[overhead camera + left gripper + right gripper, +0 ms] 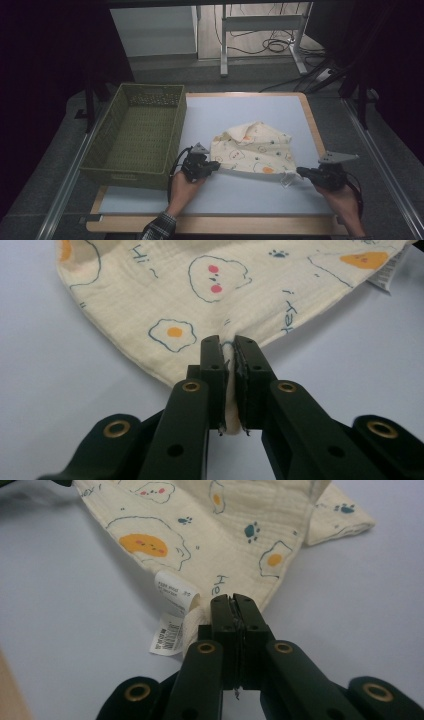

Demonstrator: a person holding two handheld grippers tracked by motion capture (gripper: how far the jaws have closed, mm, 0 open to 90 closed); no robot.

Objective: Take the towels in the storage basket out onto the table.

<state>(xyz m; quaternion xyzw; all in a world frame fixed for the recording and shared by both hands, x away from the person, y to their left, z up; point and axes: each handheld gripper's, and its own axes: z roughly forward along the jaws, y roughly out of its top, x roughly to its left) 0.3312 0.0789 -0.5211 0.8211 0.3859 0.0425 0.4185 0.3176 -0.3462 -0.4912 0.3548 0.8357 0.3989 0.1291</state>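
A cream cloth (252,147) printed with fried eggs, paw marks and blue lettering lies partly folded on the pale table top (235,195). My left gripper (216,165) is shut on the cloth's near left corner; in the left gripper view the cloth (200,295) is pinched between the jaws of this gripper (229,347). My right gripper (301,171) is shut on the near right corner. In the right gripper view the cloth (225,535) spreads ahead of that gripper (233,600), with white care labels (172,615) hanging just left of the jaws. The near hem runs stretched between both grippers.
An empty green woven basket (135,132) stands along the table's left side, close to my left hand. The table's wooden rim (312,125) frames the pale top. Beyond the far edge are metal desk legs (224,40) and cables on the floor.
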